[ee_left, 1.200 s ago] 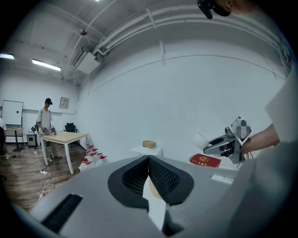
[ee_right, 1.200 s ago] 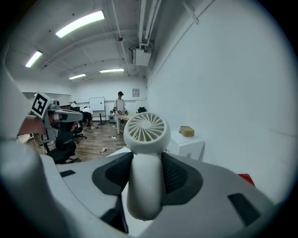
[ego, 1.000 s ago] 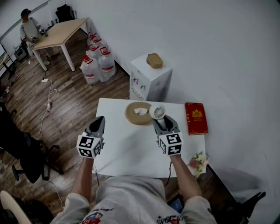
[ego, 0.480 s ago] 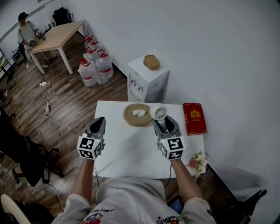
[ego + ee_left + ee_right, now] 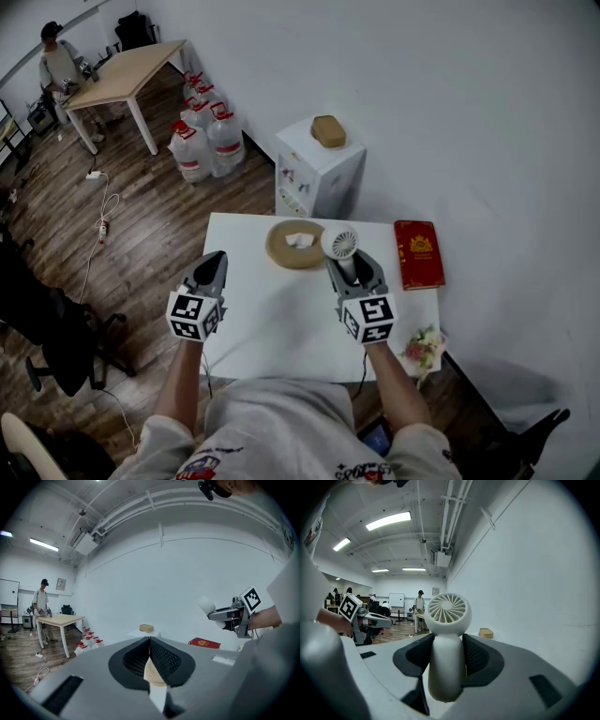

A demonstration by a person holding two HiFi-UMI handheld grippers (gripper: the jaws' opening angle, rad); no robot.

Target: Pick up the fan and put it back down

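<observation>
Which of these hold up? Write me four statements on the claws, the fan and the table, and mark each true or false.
1. The right claw is closed on the handle of the white handheld fan. True.
2. The left claw holds the red book. False: its jaws are together with nothing gripped, and the book lies on the white table, beyond the right claw.
3. The fan's round head sticks out past the right claw's jaws. True.
4. The round tan dish is empty. False: a small white item lies in it.
</observation>
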